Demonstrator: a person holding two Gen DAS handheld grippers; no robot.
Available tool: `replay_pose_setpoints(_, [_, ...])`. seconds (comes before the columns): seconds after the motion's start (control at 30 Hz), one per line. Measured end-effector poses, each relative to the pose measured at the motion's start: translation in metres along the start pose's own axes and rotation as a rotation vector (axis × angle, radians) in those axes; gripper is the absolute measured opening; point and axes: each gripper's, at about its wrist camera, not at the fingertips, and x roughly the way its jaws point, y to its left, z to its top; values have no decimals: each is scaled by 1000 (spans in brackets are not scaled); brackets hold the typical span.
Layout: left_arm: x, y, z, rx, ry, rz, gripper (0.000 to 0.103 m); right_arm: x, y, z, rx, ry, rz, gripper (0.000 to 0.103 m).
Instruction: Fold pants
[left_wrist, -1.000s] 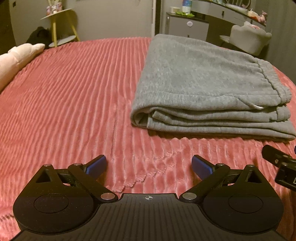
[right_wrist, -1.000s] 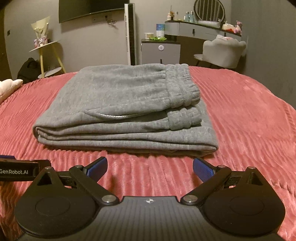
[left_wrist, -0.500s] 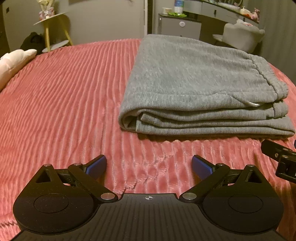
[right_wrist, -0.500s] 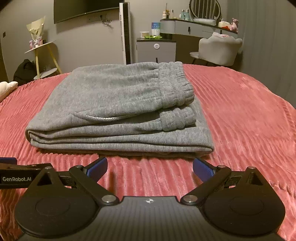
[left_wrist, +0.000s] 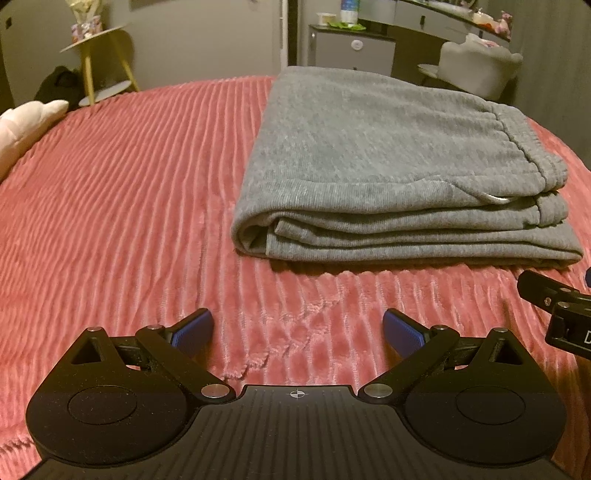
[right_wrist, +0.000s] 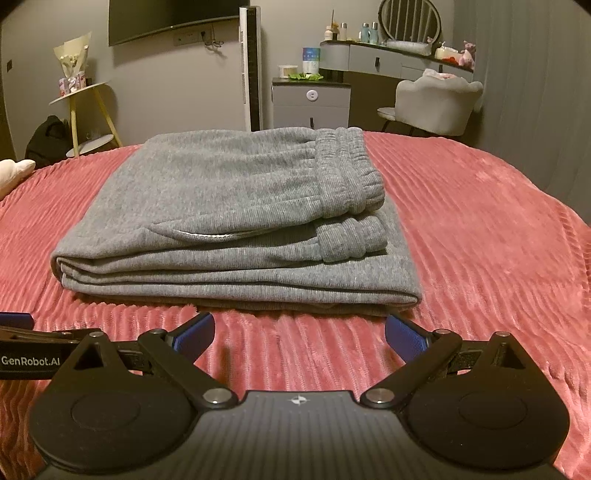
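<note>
Both tongs spread wide, holding nothing: left tongs (left_wrist: 297, 326) and right tongs (right_wrist: 300, 332) hover low over the pink ribbed bedspread (left_wrist: 129, 192). Folded grey sweatpants (right_wrist: 229, 206) lie just ahead, untouched, waistband at right.

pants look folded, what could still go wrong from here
1. The grey pants are a loose stack whose layers splay at the near edge; nudging it could slide them apart.
2. Both the left gripper and right gripper are open, low over the plush red bedspread, and could snag it.
</note>
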Motion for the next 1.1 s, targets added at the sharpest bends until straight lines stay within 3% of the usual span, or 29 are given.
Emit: replay_pose_setpoints(1.1, [1,2,2,-13,6,11,101,-2,0,1,5,1,-1,99])
